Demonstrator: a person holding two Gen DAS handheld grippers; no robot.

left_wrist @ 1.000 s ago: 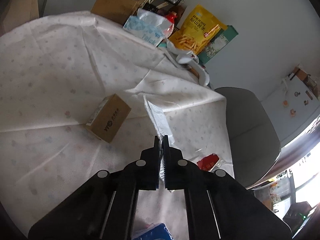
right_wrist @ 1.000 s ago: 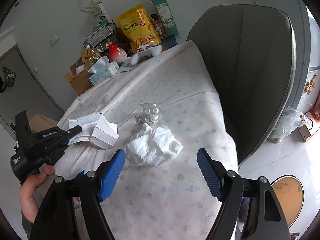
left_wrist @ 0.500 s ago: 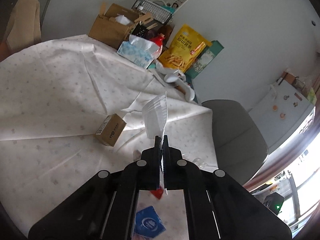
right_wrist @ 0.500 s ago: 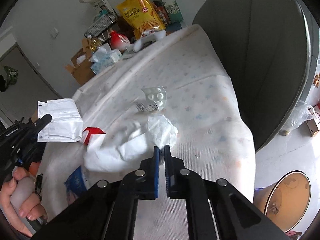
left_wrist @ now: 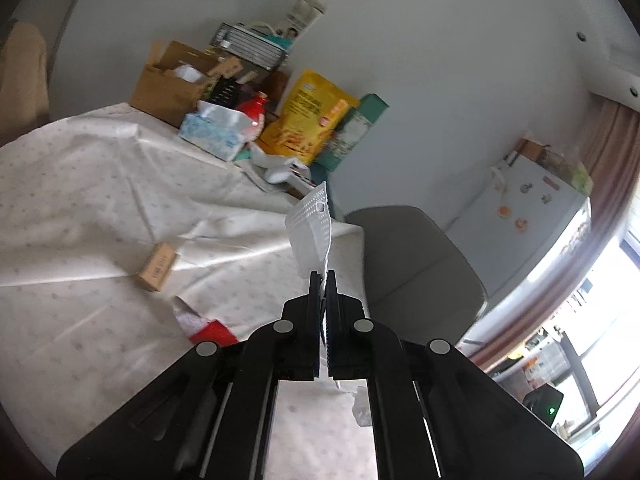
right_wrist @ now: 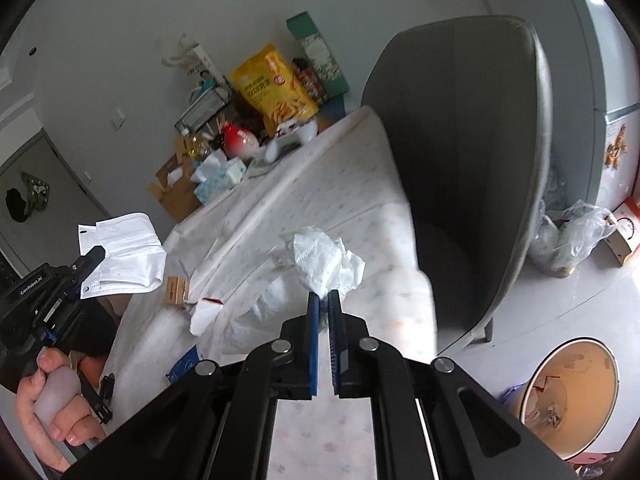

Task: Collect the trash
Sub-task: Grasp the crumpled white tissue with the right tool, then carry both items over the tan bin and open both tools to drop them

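Right wrist view: right tool [right_wrist: 324, 300] pinching crumpled tissue [right_wrist: 326, 262]; keep the pinch firm toward bin [right_wrist: 568, 394], lower right of it

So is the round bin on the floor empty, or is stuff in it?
Not empty. The bin has scraps of crumpled trash lying at its bottom.

a second ago the right tongs [right_wrist: 324, 296] stood wide open over the crumpled tissue [right_wrist: 326, 262]; they have since clamped it and raised it off the bench [right_wrist: 344, 184]. the left tongs [left_wrist: 324, 278] have carried the face mask [left_wrist: 311, 236] higher above the bench.
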